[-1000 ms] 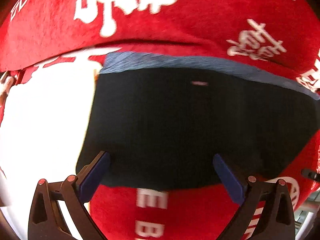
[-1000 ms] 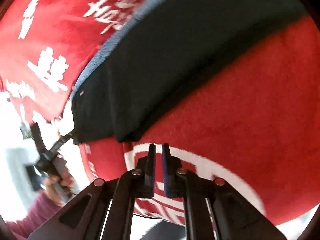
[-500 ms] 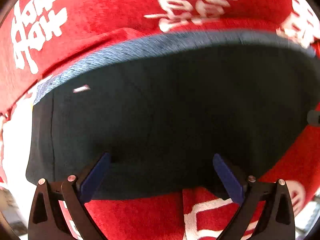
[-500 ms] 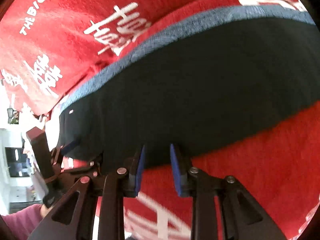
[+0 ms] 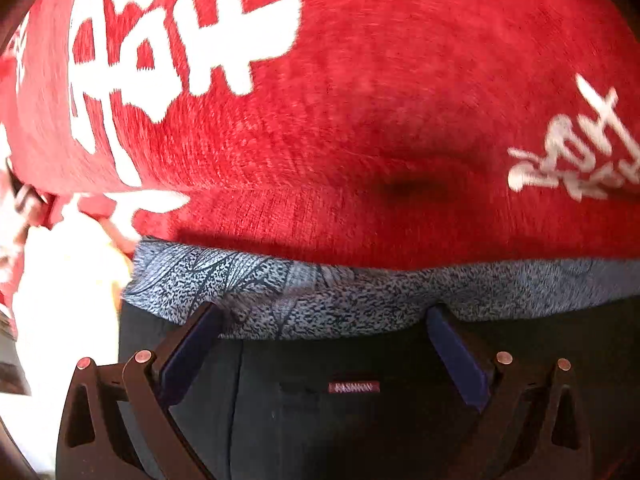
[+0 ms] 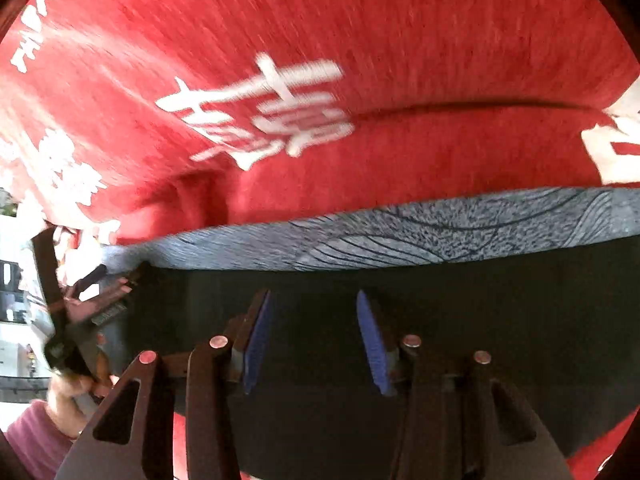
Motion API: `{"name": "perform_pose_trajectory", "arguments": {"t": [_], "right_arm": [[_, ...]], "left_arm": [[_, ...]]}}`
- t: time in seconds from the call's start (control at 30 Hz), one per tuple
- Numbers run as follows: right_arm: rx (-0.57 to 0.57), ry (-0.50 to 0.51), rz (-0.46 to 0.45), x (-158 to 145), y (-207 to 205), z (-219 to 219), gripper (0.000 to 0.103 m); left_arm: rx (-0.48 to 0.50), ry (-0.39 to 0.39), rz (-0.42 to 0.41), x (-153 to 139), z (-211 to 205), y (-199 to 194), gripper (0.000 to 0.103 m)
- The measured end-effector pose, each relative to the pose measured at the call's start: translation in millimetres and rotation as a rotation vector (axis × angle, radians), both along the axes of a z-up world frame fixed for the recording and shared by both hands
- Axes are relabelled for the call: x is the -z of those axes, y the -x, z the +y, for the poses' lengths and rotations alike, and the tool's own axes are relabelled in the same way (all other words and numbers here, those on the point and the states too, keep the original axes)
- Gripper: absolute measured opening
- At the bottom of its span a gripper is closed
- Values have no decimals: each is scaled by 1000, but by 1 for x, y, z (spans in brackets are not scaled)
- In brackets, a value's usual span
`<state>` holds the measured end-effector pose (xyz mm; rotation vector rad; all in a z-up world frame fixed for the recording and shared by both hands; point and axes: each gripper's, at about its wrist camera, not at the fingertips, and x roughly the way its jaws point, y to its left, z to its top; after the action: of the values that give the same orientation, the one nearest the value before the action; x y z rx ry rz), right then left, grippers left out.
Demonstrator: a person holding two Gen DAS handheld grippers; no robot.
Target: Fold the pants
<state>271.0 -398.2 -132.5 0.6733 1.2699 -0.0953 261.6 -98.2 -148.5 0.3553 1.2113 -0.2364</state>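
Low over the pants (image 5: 360, 420), left tongs (image 5: 320, 320) gape wide, right tongs (image 6: 314, 300) part-open, both empty.

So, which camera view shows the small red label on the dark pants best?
The left wrist view: the red label sits on the dark pants between the open left gripper fingers. In the right wrist view no label shows, only pants fabric.

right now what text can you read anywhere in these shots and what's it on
"FASHION": small red tag on the dark pants, slightly blurred.
"THE BIG D...": white letters on the red blanket, partly cut off at the frame edge.
Large white characters on the blanket: too motion-blurred to read.
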Motion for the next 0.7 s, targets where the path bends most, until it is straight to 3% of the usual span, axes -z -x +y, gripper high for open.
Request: {"name": "perform_pose_trajectory", "arguments": {"t": [0.1,0.23,0.3,0.43,0.6,0.7], "right_arm": [[8,27,-34,-1,3,-4,45],[44,110,-4,-6,6,-14,46],[86,84,-2,-8,13,-22,47],[125,61,13,-14,31,-26,48],[110,-52,-22,-29,65,1,50],[67,-153,-20,-29,84,32,50]], "left_arm": [[-51,1,-8,-1,7,-11,103],[-84,12,-9,-10,18,-17,103],[-69,-30,-36,-18,24,-11,103],[-91,-22,-11,-33,54,8,103],[-66,-68,-7,-28,95,51,103],[-95,27,21,-21,120,60,103]]}}
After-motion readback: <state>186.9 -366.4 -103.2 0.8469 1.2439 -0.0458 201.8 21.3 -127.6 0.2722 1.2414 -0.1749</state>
